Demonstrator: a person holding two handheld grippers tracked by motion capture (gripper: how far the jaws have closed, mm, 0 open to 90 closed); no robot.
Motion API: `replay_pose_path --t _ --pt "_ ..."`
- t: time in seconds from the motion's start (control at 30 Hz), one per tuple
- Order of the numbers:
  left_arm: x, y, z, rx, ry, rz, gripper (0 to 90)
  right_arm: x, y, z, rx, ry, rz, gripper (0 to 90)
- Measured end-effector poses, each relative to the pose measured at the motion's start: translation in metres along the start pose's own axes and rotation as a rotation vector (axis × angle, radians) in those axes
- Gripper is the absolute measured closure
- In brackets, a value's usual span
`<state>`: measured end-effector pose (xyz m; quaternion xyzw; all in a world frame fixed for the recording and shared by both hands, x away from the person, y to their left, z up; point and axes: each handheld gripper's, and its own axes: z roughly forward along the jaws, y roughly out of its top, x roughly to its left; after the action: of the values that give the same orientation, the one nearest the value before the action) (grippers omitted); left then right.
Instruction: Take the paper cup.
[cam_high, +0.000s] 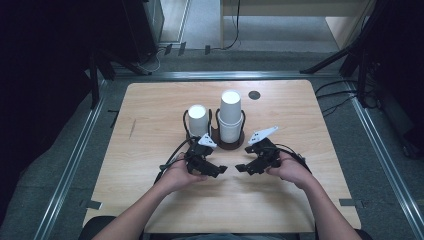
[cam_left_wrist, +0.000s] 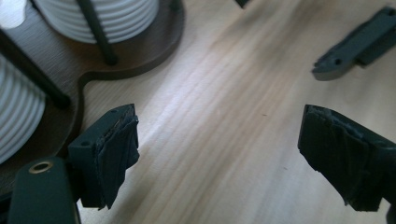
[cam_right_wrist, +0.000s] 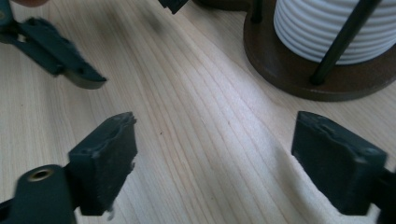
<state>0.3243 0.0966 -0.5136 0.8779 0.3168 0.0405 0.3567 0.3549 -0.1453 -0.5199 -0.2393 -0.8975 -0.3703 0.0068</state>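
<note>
both the left gripper (cam_high: 220, 170) and right gripper (cam_high: 241, 168) sit spread wide and empty, seemingly poised to reach the cup stacks (cam_high: 230, 116) in their holder (cam_high: 235, 144)

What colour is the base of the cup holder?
Dark brown; the base shows best in the right gripper view.

White ribbed cups (cam_high: 230, 115) stand in a dark brown holder (cam_right_wrist: 299, 79) on a pale wood-grain table (cam_high: 150, 130).

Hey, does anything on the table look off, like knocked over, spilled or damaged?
Mostly no: both cup stacks stand upright in the holder, nothing spilled. One oddity: the left gripper has frayed, peeling pads on its jaws.
</note>
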Motion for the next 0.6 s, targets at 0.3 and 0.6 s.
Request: replay_pose_path --t 0.3,0.6 --pt "0.0 0.003 -0.009 -0.03 0.002 0.004 35.2 0.007 0.009 -0.007 0.014 0.046 -0.042 17.7" --pt "0.005 0.002 -0.013 0.004 -0.036 -0.016 47.4 0.014 0.019 -0.017 -0.019 0.06 -0.06 27.6"
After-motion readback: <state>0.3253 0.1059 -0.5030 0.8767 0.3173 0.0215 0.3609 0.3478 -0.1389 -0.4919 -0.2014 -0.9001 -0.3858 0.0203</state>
